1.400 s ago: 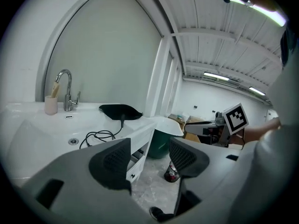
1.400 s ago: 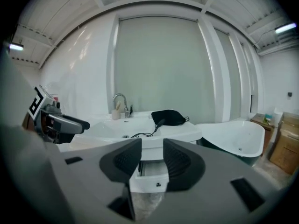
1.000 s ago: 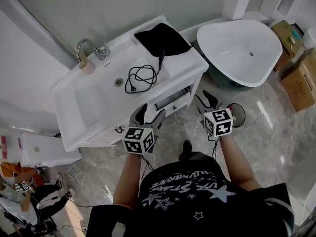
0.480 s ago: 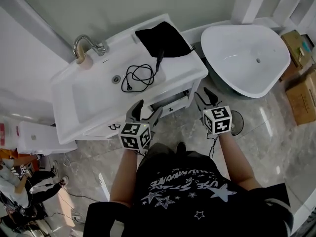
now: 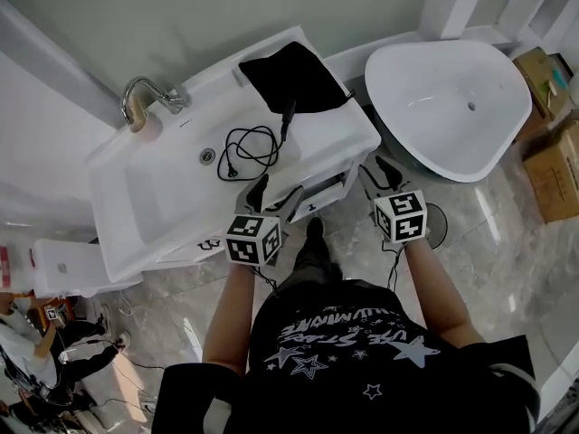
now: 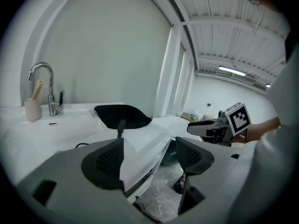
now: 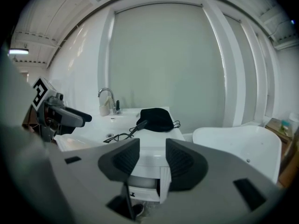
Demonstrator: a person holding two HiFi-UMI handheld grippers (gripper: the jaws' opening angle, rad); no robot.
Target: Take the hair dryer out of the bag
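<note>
Left gripper has just been opening its jaws, and they're wide apart with nothing between them; right gripper is spread and empty too. Ahead of both, the black bag lies on the sink counter. The hair dryer pokes out of its near end, with the cord coiled ahead of the left one.

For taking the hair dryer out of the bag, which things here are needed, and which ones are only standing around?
Belong to the job:
- black bag on the sink counter
- black cord running out of the bag onto the counter; the dryer itself is not visible

Just lying about:
- faucet
- cup beside it
- bathtub
- cardboard boxes
</note>
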